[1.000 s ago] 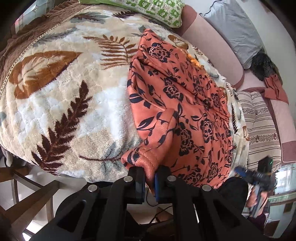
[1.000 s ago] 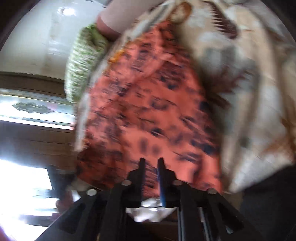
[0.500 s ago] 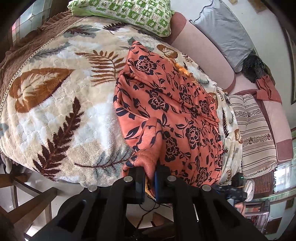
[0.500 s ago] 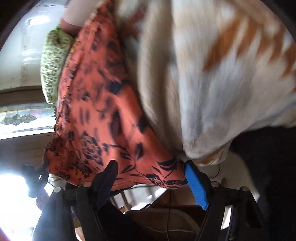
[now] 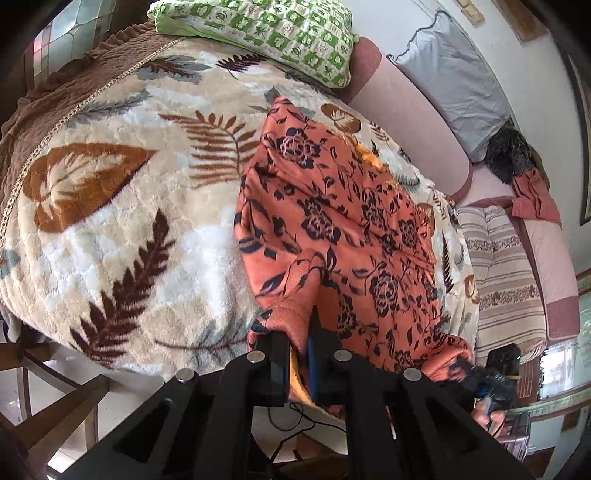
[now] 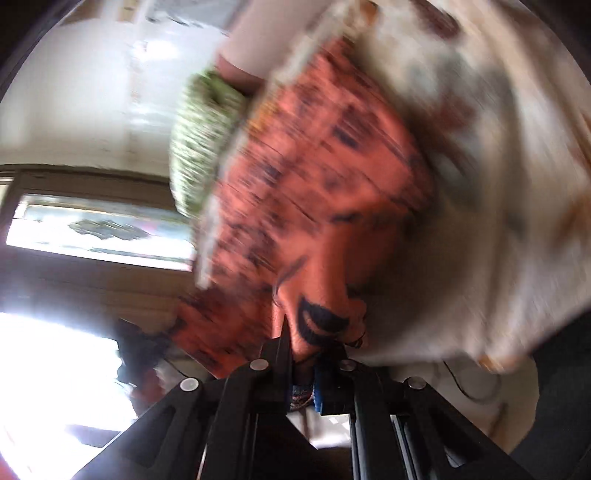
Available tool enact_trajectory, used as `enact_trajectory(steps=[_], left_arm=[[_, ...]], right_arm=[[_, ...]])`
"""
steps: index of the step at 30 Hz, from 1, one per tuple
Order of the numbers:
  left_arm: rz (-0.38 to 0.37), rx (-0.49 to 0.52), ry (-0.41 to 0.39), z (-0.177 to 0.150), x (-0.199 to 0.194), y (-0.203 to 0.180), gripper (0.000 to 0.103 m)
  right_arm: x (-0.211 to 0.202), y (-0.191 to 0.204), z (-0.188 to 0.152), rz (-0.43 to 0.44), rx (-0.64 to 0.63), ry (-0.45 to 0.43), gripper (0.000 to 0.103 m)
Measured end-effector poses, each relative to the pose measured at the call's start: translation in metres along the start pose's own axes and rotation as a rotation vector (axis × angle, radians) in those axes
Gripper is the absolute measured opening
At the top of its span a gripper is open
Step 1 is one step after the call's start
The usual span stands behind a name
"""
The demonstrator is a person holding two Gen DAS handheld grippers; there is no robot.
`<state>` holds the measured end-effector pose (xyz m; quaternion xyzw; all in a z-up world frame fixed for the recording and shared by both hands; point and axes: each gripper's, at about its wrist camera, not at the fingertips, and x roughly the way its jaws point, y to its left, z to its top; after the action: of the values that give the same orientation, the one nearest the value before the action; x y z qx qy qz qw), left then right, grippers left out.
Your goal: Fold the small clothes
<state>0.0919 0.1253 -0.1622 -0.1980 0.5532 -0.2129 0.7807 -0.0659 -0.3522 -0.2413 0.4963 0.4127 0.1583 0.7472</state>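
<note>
An orange garment with a dark flower print [image 5: 343,221] lies spread on a plush leaf-patterned blanket [image 5: 110,206] over a bed. My left gripper [image 5: 300,350] is shut on the garment's near hem, which bunches up between its pads. In the blurred right wrist view the same orange garment [image 6: 325,206] fills the middle, and my right gripper [image 6: 301,354] has just closed on a pinched fold at its near edge. The right gripper [image 5: 480,380] also shows small at the lower right of the left wrist view, at the garment's other near corner.
A green-and-white patterned pillow [image 5: 266,33] lies at the head of the bed. A pink sofa [image 5: 406,110] with a grey cushion [image 5: 454,70] and a striped cover [image 5: 498,273] stands to the right. A wooden chair frame [image 5: 40,391] is at the lower left.
The right gripper opened wide at the garment's edge, then shut on a fold of it. The left gripper kept its hold and rose a little, lifting the hem.
</note>
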Motion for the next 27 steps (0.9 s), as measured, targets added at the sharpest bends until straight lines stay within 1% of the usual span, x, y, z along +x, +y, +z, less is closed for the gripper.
enact_trajectory(steps=[1, 5, 7, 12, 16, 18, 21, 22, 24, 25, 27], left_arm=[[-0.007, -0.004, -0.009, 0.007, -0.001, 0.0, 0.007], [-0.027, -0.032, -0.045, 0.038, -0.004, 0.0, 0.006], [-0.037, -0.047, -0.06, 0.059, -0.003, -0.001, 0.006], [-0.042, -0.058, -0.08, 0.127, 0.012, -0.01, 0.006], [-0.031, -0.076, -0.054, 0.181, 0.046, -0.015, 0.006], [-0.012, -0.099, -0.037, 0.212, 0.074, -0.014, 0.006], [0.024, -0.134, -0.021, 0.249, 0.116, -0.008, 0.006], [0.032, -0.143, -0.018, 0.257, 0.125, -0.005, 0.006], [0.056, -0.172, -0.016, 0.277, 0.149, 0.003, 0.006], [0.066, -0.187, -0.019, 0.285, 0.158, 0.008, 0.006], [0.084, -0.22, -0.034, 0.293, 0.168, 0.016, 0.006]], right_arm=[[0.002, 0.007, 0.005, 0.008, -0.01, -0.01, 0.008], [0.013, 0.028, 0.051, 0.066, -0.008, -0.067, 0.008], [0.018, 0.034, 0.072, 0.068, -0.012, -0.091, 0.008], [0.039, 0.042, 0.148, 0.074, 0.007, -0.164, 0.008], [0.058, 0.038, 0.21, 0.042, 0.037, -0.229, 0.008], [0.068, 0.028, 0.24, 0.029, 0.075, -0.262, 0.008], [0.084, 0.01, 0.28, 0.006, 0.116, -0.29, 0.008], [0.088, 0.006, 0.289, 0.002, 0.121, -0.294, 0.008], [0.108, -0.008, 0.312, 0.004, 0.157, -0.268, 0.008], [0.118, -0.013, 0.319, -0.003, 0.173, -0.254, 0.011], [0.135, -0.024, 0.331, -0.019, 0.215, -0.221, 0.012]])
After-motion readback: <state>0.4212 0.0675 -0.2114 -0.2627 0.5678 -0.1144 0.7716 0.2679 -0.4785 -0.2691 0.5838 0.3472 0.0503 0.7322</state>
